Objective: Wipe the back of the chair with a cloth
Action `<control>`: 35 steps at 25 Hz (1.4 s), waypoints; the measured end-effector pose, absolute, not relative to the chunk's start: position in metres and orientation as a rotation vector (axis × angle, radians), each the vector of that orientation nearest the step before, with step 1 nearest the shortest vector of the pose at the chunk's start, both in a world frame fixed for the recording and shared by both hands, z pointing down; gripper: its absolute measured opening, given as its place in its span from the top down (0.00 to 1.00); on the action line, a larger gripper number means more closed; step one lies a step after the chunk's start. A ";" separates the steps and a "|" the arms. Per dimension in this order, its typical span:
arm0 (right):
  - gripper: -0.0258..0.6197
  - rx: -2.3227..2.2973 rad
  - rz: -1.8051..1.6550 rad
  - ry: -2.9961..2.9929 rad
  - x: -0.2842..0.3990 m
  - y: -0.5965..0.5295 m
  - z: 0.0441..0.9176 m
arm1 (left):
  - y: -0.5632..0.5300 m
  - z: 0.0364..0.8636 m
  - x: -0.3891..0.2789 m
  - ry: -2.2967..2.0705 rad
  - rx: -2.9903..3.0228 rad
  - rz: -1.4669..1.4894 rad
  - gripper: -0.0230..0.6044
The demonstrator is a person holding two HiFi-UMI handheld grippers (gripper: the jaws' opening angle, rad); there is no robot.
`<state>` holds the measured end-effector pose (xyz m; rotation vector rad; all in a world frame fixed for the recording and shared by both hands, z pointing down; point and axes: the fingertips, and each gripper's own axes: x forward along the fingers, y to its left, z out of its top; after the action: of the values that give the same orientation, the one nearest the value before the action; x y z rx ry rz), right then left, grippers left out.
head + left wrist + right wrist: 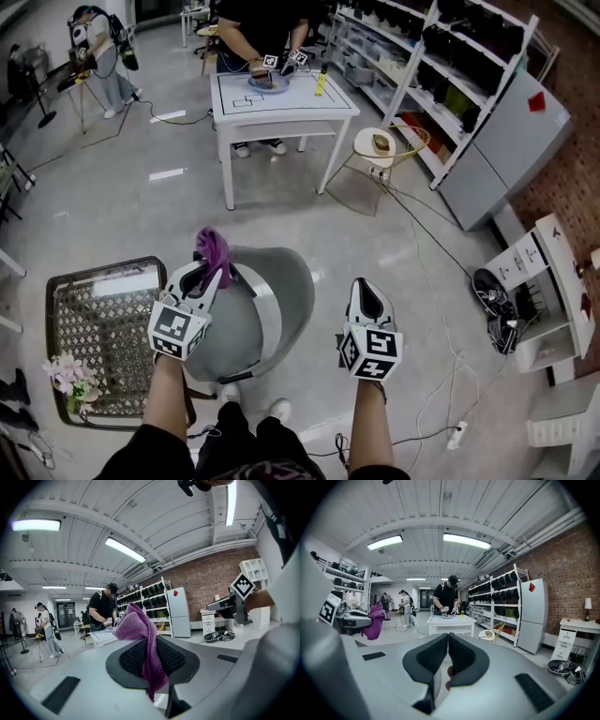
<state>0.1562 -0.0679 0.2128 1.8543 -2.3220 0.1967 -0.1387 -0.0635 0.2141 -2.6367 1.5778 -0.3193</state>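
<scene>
- Mesh basket: it stands on the floor at the near left, just beside the chair. A bunch of pale flowers lies in its near-left corner, and the rest of its floor is seen bare.
- Shelving: along the far right wall, its tiers are filled with dark bins. Their contents cannot be made out.
- Left gripper: the fingers are closed on a purple cloth, which bunches above the tips and hangs down between them.
- Cloth position: it is held over the far-left edge of the grey chair. Contact with the chair back cannot be confirmed.
- Right gripper: the fingers are pressed together with nothing between them. It is held to the right of the chair, apart from it.
- Chair: it sits between the two grippers, directly in front of the person's legs.
- Open room: bare floor is noted between the chair and the far white desk, where another person stands working.
- Edges: a small round table stands right of the desk. Cables trail over the floor at the right, and shoes lie beyond them.
</scene>
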 end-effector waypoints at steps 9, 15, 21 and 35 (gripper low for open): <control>0.92 1.786 0.166 -2.381 0.142 -0.055 0.194 | -0.039 0.190 -0.147 1.627 -2.581 -0.313 0.85; 0.92 1.766 0.109 -2.433 0.137 -0.052 0.172 | -0.032 0.171 -0.148 1.669 -2.534 -0.278 0.85; 0.92 1.766 0.081 -2.459 0.139 -0.049 0.156 | -0.025 0.154 -0.148 1.696 -2.490 -0.256 0.85; 0.92 1.763 0.054 -2.473 0.143 -0.048 0.148 | -0.011 0.145 -0.139 1.701 -2.450 -0.257 0.85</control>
<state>0.1427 -0.0484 0.1478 1.7632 -2.4731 0.0540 -0.1389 -0.0107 0.1450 -2.4497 1.7006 -0.2570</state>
